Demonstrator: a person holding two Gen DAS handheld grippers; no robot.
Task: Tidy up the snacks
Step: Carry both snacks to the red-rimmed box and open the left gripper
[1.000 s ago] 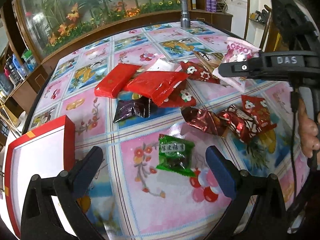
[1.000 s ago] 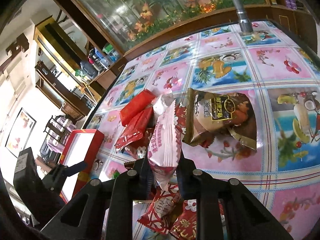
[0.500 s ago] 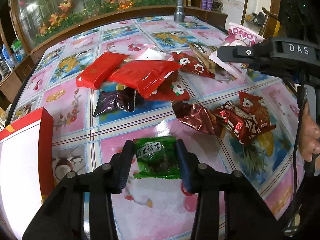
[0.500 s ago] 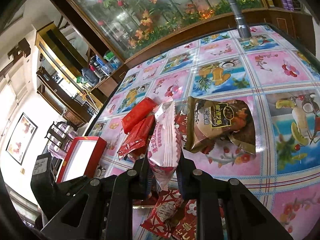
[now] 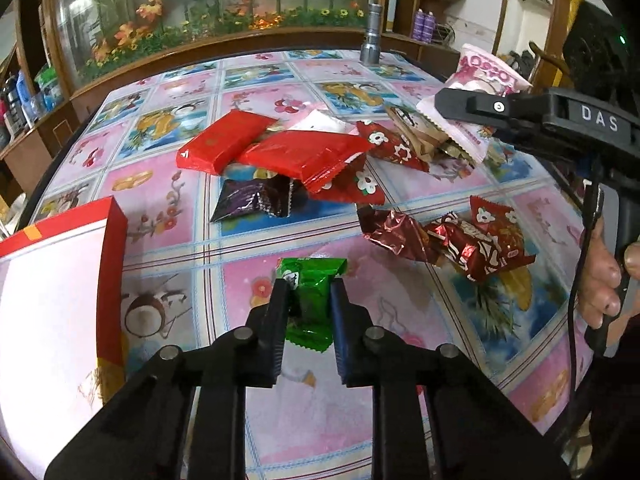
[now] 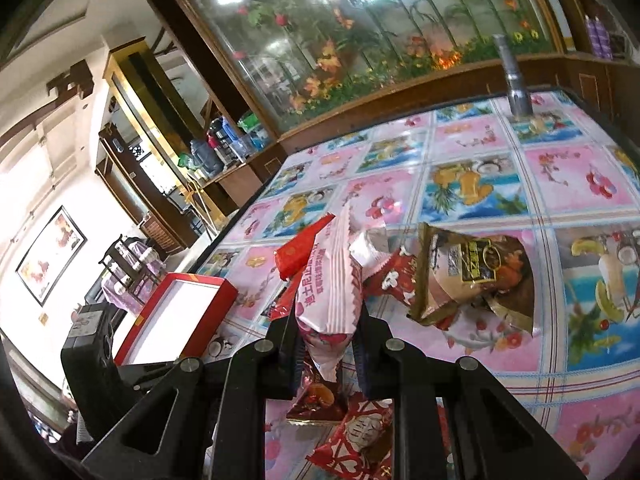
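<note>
- Leftmost, a red box (image 5: 114, 272) with a white inside lies open on the flowered tablecloth (image 5: 168, 200), just beside the left gripper (image 5: 309, 284).
- Next, that left gripper — its jaws have just been closing — now pinches a green snack packet (image 5: 310, 300), which rests on the cloth near the box, apart from the main heap.
- Further in, two red packets (image 5: 280, 150) overlap a dark purple one (image 5: 252, 198), with red flower-print sachets (image 5: 394, 148) beside them.
- Rightward, crinkled dark-red wrappers (image 5: 452, 240) lie loose on the cloth.
- Far right, the right gripper (image 6: 325, 326) is clamped on a pink-and-white pouch (image 6: 332, 288) — held up clear of the table, above the heap.
- Beside it, a brown packet (image 6: 476, 276) lies flat, and a hand (image 5: 602, 280) grips the right handle.
</note>
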